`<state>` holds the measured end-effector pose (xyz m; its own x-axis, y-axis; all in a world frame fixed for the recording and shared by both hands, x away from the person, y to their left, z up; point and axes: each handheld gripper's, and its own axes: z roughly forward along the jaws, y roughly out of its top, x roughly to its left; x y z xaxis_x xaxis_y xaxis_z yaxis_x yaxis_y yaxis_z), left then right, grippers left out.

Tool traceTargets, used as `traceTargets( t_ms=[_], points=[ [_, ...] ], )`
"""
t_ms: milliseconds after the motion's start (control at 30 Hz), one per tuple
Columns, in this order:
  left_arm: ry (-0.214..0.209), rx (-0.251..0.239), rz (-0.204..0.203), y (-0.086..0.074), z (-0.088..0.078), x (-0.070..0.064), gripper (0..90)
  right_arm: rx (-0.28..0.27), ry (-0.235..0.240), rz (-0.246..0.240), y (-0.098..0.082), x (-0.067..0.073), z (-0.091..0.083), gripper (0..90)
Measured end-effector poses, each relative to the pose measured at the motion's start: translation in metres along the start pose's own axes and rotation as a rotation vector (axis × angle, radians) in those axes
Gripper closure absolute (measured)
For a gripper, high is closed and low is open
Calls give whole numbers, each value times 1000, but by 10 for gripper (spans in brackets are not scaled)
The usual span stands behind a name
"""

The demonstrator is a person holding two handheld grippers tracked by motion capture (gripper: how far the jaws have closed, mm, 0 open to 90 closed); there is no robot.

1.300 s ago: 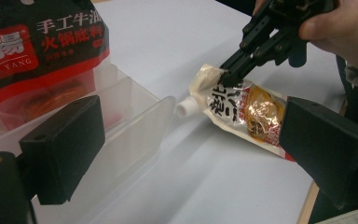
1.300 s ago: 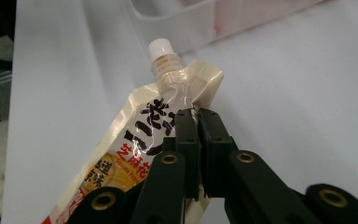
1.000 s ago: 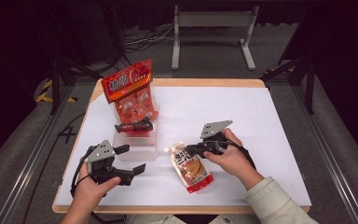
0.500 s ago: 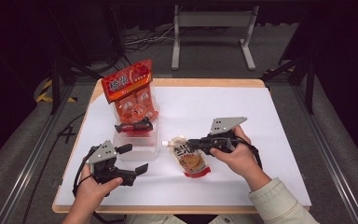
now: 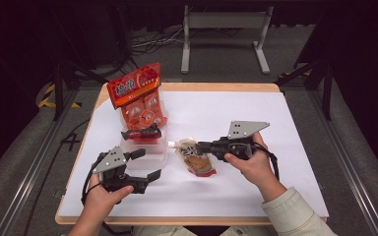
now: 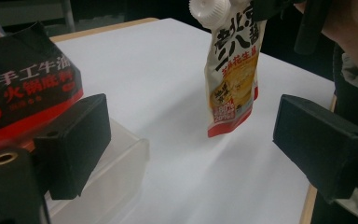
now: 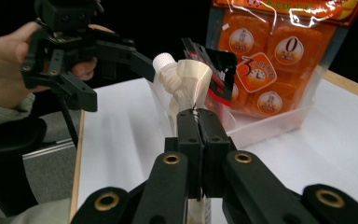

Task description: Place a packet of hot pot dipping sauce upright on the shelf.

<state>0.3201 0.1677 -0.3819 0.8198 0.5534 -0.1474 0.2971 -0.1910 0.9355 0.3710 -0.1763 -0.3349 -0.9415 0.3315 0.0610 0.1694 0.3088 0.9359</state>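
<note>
the person's left gripper (image 5: 145, 164) is waiting at the near left of the white table (image 5: 275, 118), its two black jaws standing wide apart with nothing between them. it is aiming toward the hanging pouch, probably ready to take hold of it or steady it.

just beyond it, the right gripper (image 5: 201, 146) is reaching in from the right, its jaws pressed together on the upper edge of a soft printed sauce pouch with a white screw cap (image 5: 195, 156). in the right gripper view the pads are pinching the clear top seam of the pouch (image 7: 186, 84) right under the spout, a sensible place to grip since the stiff seam will not slip the way the filled belly would. in the left gripper view the pouch (image 6: 233, 74) is hanging upright, cap at the top, with its red bottom edge touching or just above the table; i cannot tell which.

beside the pouch, to the left, a clear plastic box (image 5: 145, 147) is sitting on the table, likely where the pouch is headed. an orange bag of small round packets (image 5: 140, 105) is standing in the box, leaning back, and a flat red-and-black packet (image 5: 141, 133) is resting across the front of it.
</note>
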Motion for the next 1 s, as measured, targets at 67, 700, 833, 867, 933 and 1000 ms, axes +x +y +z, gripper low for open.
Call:
traceTargets(
  t_ms=[67,700,833,867,933,1000],
  points=[
    [-9,-9,0,2,2,-1,121,-19,7,-7,2,2,0,893],
    [-242,-155,-31,11,41,5,341,-131,119,-10,4,16,12,896],
    [-271,-159,-19,12,45,4,397,-143,132,-12,2,16,15,896],
    [-276,-157,-16,12,47,3,412,-145,136,-13,2,17,15,895],
    [-284,-156,2,12,51,1,462,-148,139,-15,1,18,16,896],
    [-289,-154,11,11,54,-1,533,-152,139,-17,2,18,16,896]
  ],
)
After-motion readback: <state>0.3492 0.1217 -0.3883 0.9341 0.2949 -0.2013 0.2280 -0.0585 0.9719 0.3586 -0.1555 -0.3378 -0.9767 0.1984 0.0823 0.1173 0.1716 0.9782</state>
